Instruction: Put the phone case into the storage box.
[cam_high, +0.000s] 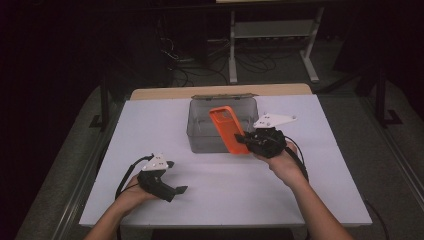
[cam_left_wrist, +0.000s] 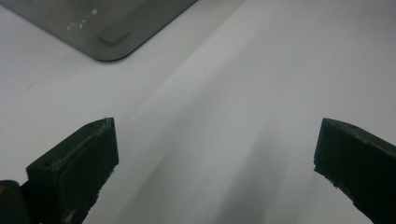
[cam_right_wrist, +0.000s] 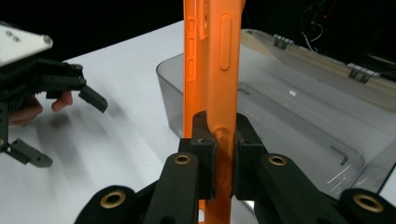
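Observation:
An orange phone case (cam_high: 227, 129) is pinched by its lower edge in my right gripper (cam_high: 244, 140), which is shut on it and holds it tilted over the front right part of a clear grey plastic box (cam_high: 197, 131). In the right gripper view the case (cam_right_wrist: 212, 70) stands edge-on between the two pads (cam_right_wrist: 204, 154), with the box (cam_right_wrist: 289, 116) behind it. My left gripper (cam_high: 176, 177) rests near the table's front left, open, with nothing between its jaws. In its own view the left gripper (cam_left_wrist: 217, 163) looks over bare white table toward a corner of the box (cam_left_wrist: 107, 32).
The white table (cam_high: 150, 130) has bare room left of the box and along the front. The box's lid (cam_high: 225, 96) hangs open at the back on hinges. A small hex key (cam_right_wrist: 340, 155) lies inside the box. Cables and a white stand (cam_high: 270, 30) are on the floor beyond.

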